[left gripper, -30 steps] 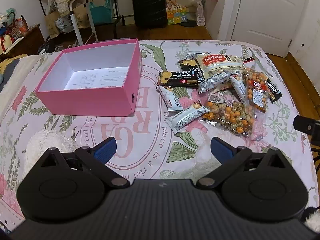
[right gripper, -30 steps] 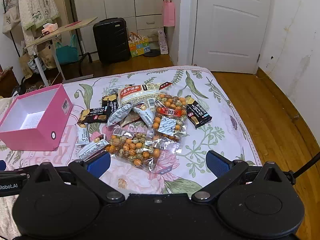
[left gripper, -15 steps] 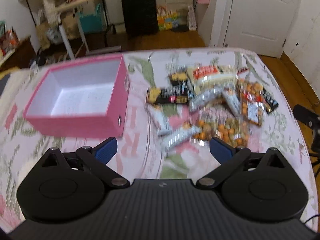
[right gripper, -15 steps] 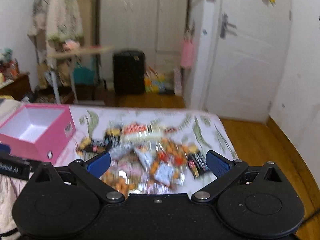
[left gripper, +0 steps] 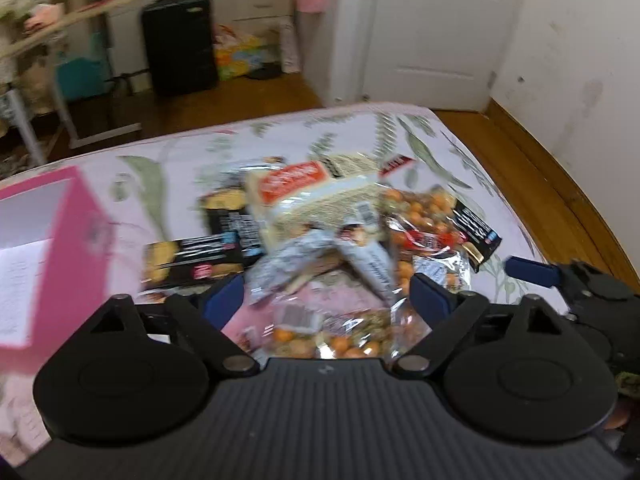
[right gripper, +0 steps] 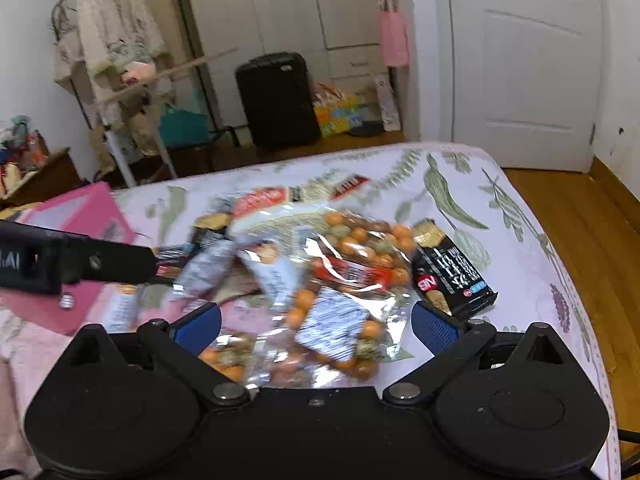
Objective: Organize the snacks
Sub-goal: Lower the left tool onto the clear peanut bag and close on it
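Note:
A heap of snack packets lies on the floral bedspread (left gripper: 440,140): a white bag with a red label (left gripper: 316,200), clear bags of orange coated nuts (right gripper: 352,248), silver bars (left gripper: 288,268) and black packets (right gripper: 452,276). An open, empty pink box (left gripper: 52,256) stands left of the heap; it also shows in the right wrist view (right gripper: 80,216). My left gripper (left gripper: 328,300) is open, low over the near side of the heap. My right gripper (right gripper: 316,320) is open over the nut bags. Both views are blurred.
The bed's right edge drops to a wooden floor (right gripper: 592,220). Beyond the bed are a black suitcase (right gripper: 276,100), a clothes rack (right gripper: 108,60), a folding table (left gripper: 60,24) and a white door (right gripper: 520,60). The left gripper's arm (right gripper: 76,258) crosses the right wrist view.
Both grippers have moved forward and down toward the snack heap, which now fills the space between their fingers. The left one has also swung right, away from the pink box.

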A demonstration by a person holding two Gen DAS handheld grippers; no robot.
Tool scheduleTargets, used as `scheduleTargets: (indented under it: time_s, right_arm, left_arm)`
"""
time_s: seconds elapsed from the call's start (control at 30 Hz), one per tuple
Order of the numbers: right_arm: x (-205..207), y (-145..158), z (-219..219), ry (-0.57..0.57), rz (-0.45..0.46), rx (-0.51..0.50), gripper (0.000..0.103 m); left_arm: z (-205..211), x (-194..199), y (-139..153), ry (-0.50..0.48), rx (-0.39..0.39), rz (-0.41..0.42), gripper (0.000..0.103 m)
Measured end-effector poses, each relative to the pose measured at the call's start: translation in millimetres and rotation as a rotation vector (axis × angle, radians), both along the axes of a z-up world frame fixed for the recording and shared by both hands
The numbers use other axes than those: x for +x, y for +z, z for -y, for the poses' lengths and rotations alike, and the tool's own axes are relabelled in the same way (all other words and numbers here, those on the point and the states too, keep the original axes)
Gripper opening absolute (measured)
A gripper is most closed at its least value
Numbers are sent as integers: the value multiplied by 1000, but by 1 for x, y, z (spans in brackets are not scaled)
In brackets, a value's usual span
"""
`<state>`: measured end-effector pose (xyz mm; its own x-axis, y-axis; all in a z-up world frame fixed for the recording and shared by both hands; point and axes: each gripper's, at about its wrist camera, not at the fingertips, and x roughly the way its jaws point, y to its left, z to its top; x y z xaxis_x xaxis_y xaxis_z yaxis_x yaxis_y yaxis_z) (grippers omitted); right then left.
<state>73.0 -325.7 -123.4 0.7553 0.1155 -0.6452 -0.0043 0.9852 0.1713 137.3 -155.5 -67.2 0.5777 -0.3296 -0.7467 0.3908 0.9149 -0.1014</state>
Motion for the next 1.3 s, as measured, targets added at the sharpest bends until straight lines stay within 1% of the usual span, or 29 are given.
scheduleTargets:
  time_s: [0.03,0.07,0.17,0.23,0.3,0.43,0.5,0.53,0.57,0.6,0.7,0.77,0.8,0.93,1.03,1.13,1.2,1.3]
  right_arm:
    - [6,-7,3,6,-2,4,103]
    - [11,-13,6,11,-9,8,103]
    - [28,-30,13,22,-45,32,103]
    - [36,-40,19,32,-61,77,103]
    - [41,-45,23,60,-67,121,103]
    - [46,-52,23,78,-68,120,103]
    - [48,-54,22,73,-75,121,103]
    - [48,-56,22,72,-73,119,103]
    - [49,-56,21,65,-70,111,103]
    - [49,-57,19,61,-67,102,102]
    - [49,-57,13,53,-69,60,100]
    - [47,-54,9,52,-72,39,97]
    - [46,-52,8,49,-79,37,96]
    - [42,-50,6,43,-89,34,93]
    - [38,-45,6,48,-84,44,90]
    - [33,-40,1,68,-75,40,88]
    - [30,-34,-2,72,-78,27,87]
    - [25,-26,-5,71,-81,45,87]
  left_arm:
    - [8,6,-10,-7,-2,-11,73]
    - [15,12,-19,-16,-8,-22,66]
    - [30,26,-43,-47,-65,-29,62]
    - [41,31,-54,-53,-69,-2,57]
    - [50,35,-63,-63,-71,33,56]
    - [65,48,-76,-84,-39,30,56]
    - [68,52,-79,-110,-45,23,56]
    - [68,53,-78,-119,-49,12,56]
    - [69,55,-78,-132,-53,-15,60]
    - [69,58,-79,-144,-58,-45,61]
    - [70,62,-81,-156,-56,-89,62]
    - [67,67,-86,-182,-101,-205,62]
    - [65,68,-89,-174,-117,-234,62]
    - [57,64,-95,-162,-166,-248,61]
    - [55,60,-94,-165,-180,-253,58]
    - [55,56,-90,-201,-204,-287,57]
    - [56,51,-82,-208,-191,-282,57]
    - [57,42,-69,-211,-145,-272,57]
